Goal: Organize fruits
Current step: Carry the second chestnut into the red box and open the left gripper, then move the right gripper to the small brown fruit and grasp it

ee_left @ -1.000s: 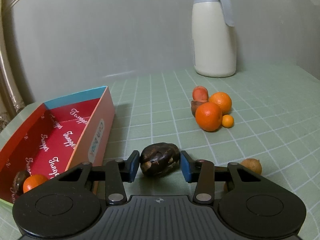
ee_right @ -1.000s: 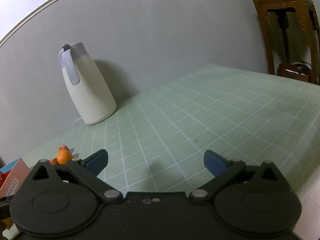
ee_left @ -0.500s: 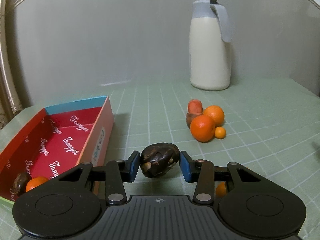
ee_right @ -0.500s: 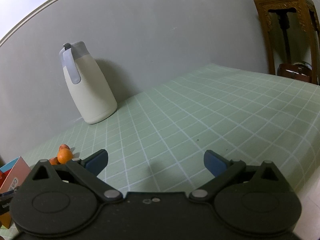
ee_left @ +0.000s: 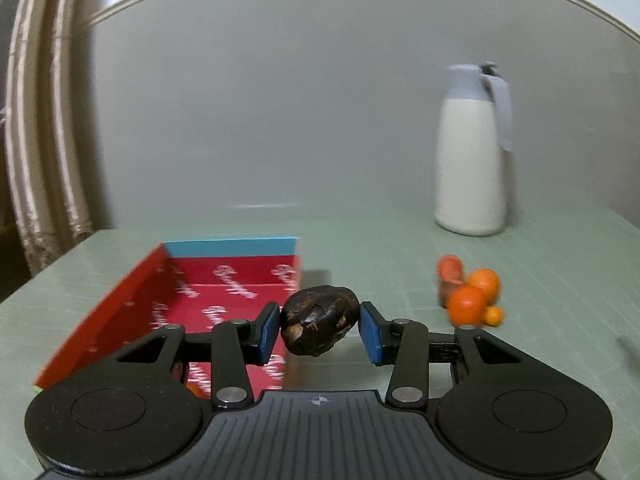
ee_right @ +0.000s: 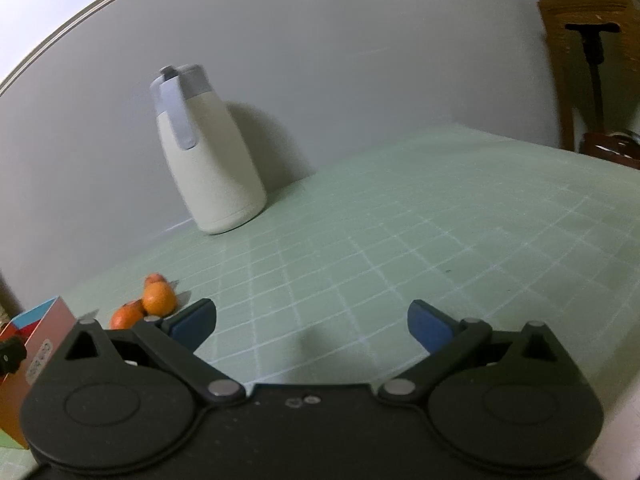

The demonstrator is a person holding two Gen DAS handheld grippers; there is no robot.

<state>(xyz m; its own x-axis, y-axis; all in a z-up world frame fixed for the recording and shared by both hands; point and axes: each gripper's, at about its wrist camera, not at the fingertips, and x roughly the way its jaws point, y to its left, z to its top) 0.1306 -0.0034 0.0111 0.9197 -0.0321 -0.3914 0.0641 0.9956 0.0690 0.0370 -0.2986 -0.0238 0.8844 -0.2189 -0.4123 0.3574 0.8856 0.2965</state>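
My left gripper (ee_left: 320, 330) is shut on a dark brown wrinkled fruit (ee_left: 318, 319) and holds it in the air at the right wall of the red box (ee_left: 100, 320). A bit of orange fruit (ee_left: 196, 390) shows in the box behind the left finger. A pile of oranges (ee_left: 470, 300) with a reddish fruit (ee_left: 450, 272) lies on the table to the right; it also shows in the right wrist view (ee_right: 154, 300). My right gripper (ee_right: 312, 326) is open and empty above the green tablecloth (ee_right: 440, 220).
A white jug with a grey lid (ee_left: 474, 152) stands at the back by the wall, also in the right wrist view (ee_right: 204, 152). A wooden stand (ee_right: 592, 52) is off the table's far right. A curtain (ee_left: 40, 140) hangs at the left.
My left gripper has lifted and swung left with the dark fruit, so the box now lies ahead and the oranges sit further right. My right gripper has shifted slightly and stays open.
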